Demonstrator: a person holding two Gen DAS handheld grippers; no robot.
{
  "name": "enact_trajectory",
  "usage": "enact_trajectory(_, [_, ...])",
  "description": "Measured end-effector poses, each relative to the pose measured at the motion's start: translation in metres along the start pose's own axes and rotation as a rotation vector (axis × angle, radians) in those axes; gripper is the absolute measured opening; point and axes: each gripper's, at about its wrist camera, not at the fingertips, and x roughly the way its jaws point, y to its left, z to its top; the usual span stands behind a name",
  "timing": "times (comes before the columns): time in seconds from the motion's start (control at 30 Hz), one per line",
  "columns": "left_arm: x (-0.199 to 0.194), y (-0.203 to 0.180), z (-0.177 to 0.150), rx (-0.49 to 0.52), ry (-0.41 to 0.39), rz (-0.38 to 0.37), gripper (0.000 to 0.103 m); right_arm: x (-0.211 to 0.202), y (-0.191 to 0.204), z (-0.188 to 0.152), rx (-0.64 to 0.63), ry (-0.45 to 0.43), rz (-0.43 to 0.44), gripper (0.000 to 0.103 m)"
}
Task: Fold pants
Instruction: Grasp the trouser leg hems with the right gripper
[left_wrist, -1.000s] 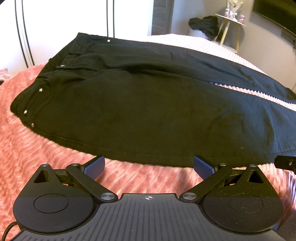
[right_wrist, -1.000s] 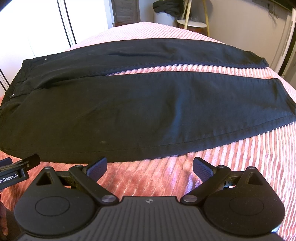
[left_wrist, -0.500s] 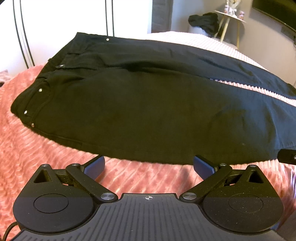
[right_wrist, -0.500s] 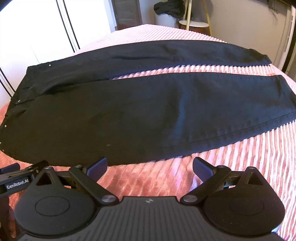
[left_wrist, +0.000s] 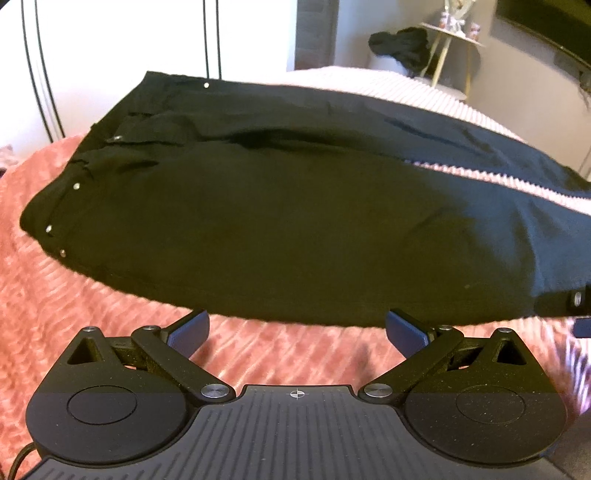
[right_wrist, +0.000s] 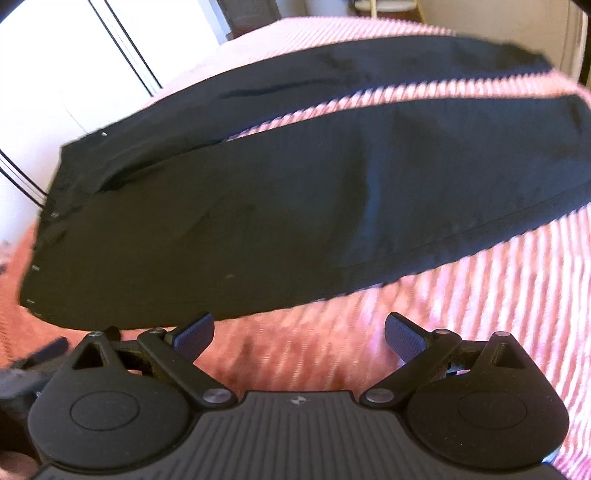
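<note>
Black pants (left_wrist: 258, 221) lie flat and spread out on a pink ribbed bedspread (left_wrist: 74, 314), waistband to the left, both legs running right with a strip of bedspread between them. They also show in the right wrist view (right_wrist: 277, 221). My left gripper (left_wrist: 297, 330) is open and empty, just short of the pants' near edge by the hip. My right gripper (right_wrist: 299, 332) is open and empty, just short of the near edge of the near leg. Part of the right gripper (left_wrist: 580, 306) shows at the left wrist view's right edge.
White wardrobe doors (left_wrist: 110, 44) stand behind the bed. A small round side table (left_wrist: 450, 40) with a dark garment (left_wrist: 399, 44) next to it stands at the back right. The bedspread (right_wrist: 498, 314) extends to the right of the pants.
Both grippers have moved closer to the pants' near edge. The right wrist view has tilted and swung left, and is blurred. Both stay open.
</note>
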Motion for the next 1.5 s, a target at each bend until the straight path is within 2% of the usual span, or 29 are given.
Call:
enact_trajectory(0.07, [-0.005, 0.001, 0.005, -0.022, -0.019, 0.007, 0.103, -0.001, -0.017, 0.016, 0.086, -0.004, 0.051, 0.099])
enact_trajectory(0.17, [-0.005, 0.003, 0.019, -0.064, -0.052, 0.039, 0.103, 0.004, -0.049, 0.046, 0.219, -0.034, 0.019, 0.099])
enact_trajectory(0.33, [0.021, -0.007, 0.059, -0.053, -0.074, 0.130, 0.103, 0.048, -0.086, 0.081, 0.358, 0.053, 0.014, 0.099])
enact_trajectory(0.43, [0.041, -0.011, 0.085, -0.056, -0.109, 0.169, 0.103, 0.058, -0.089, 0.084, 0.376, 0.047, 0.019, 0.099])
enact_trajectory(0.53, [0.061, -0.007, 0.100, -0.090, -0.211, 0.202, 0.103, 0.065, -0.088, 0.082, 0.389, 0.049, 0.017, 0.099])
enact_trajectory(0.57, [0.069, -0.004, 0.102, -0.099, -0.237, 0.210, 0.103, 0.067, -0.085, 0.083, 0.345, 0.077, 0.012, 0.099])
enact_trajectory(0.6, [0.078, 0.000, 0.103, -0.103, -0.252, 0.222, 0.103, 0.069, -0.076, 0.093, 0.247, 0.166, 0.000, 0.099])
enact_trajectory(0.63, [0.085, 0.004, 0.103, -0.097, -0.259, 0.239, 0.103, 0.058, -0.072, 0.098, 0.209, 0.235, -0.010, 0.099])
enact_trajectory(0.67, [0.094, 0.009, 0.103, -0.084, -0.266, 0.261, 0.103, 0.050, -0.070, 0.110, 0.220, 0.243, 0.002, 0.099])
enact_trajectory(0.7, [0.100, 0.014, 0.103, -0.076, -0.268, 0.273, 0.103, 0.041, -0.070, 0.123, 0.235, 0.206, 0.022, 0.099])
enact_trajectory(0.73, [0.106, 0.020, 0.103, -0.080, -0.266, 0.280, 0.103, 0.029, -0.072, 0.150, 0.257, 0.107, 0.023, 0.099])
enact_trajectory(0.83, [0.114, 0.040, 0.104, -0.144, -0.288, 0.267, 0.103, 0.032, -0.081, 0.225, 0.328, -0.072, -0.091, 0.099])
enact_trajectory(0.9, [0.114, 0.053, 0.100, -0.188, -0.315, 0.255, 0.103, 0.056, -0.096, 0.275, 0.418, -0.115, -0.174, 0.098])
enact_trajectory(0.97, [0.114, 0.060, 0.095, -0.226, -0.348, 0.274, 0.103, 0.088, -0.113, 0.325, 0.560, -0.146, -0.292, 0.089])
enact_trajectory(1.0, [0.114, 0.063, 0.095, -0.239, -0.363, 0.283, 0.103, 0.103, -0.119, 0.343, 0.612, -0.156, -0.309, 0.086])
enact_trajectory(1.1, [0.113, 0.068, 0.093, -0.252, -0.408, 0.315, 0.103, 0.135, -0.126, 0.378, 0.715, -0.203, -0.370, 0.085])
enact_trajectory(1.17, [0.116, 0.068, 0.091, -0.254, -0.424, 0.334, 0.103, 0.156, -0.125, 0.390, 0.712, -0.202, -0.442, 0.085])
enact_trajectory(1.23, [0.123, 0.066, 0.091, -0.247, -0.398, 0.332, 0.103, 0.169, -0.125, 0.397, 0.677, -0.168, -0.535, 0.083])
enact_trajectory(1.27, [0.129, 0.065, 0.092, -0.241, -0.360, 0.327, 0.103, 0.173, -0.125, 0.398, 0.664, -0.170, -0.571, 0.083])
enact_trajectory(1.3, [0.134, 0.065, 0.093, -0.237, -0.322, 0.317, 0.103, 0.164, -0.124, 0.401, 0.665, -0.179, -0.587, 0.080])
enact_trajectory(1.33, [0.137, 0.065, 0.094, -0.238, -0.296, 0.308, 0.103, 0.161, -0.122, 0.402, 0.654, -0.187, -0.626, 0.063])
enact_trajectory(1.37, [0.137, 0.067, 0.094, -0.250, -0.284, 0.301, 0.103, 0.162, -0.120, 0.403, 0.632, -0.194, -0.657, 0.052])
enact_trajectory(1.43, [0.134, 0.072, 0.093, -0.297, -0.274, 0.285, 0.103, 0.152, -0.116, 0.393, 0.554, -0.231, -0.602, 0.014])
enact_trajectory(1.5, [0.126, 0.079, 0.094, -0.351, -0.267, 0.277, 0.103, 0.128, -0.104, 0.374, 0.483, -0.276, -0.542, 0.008])
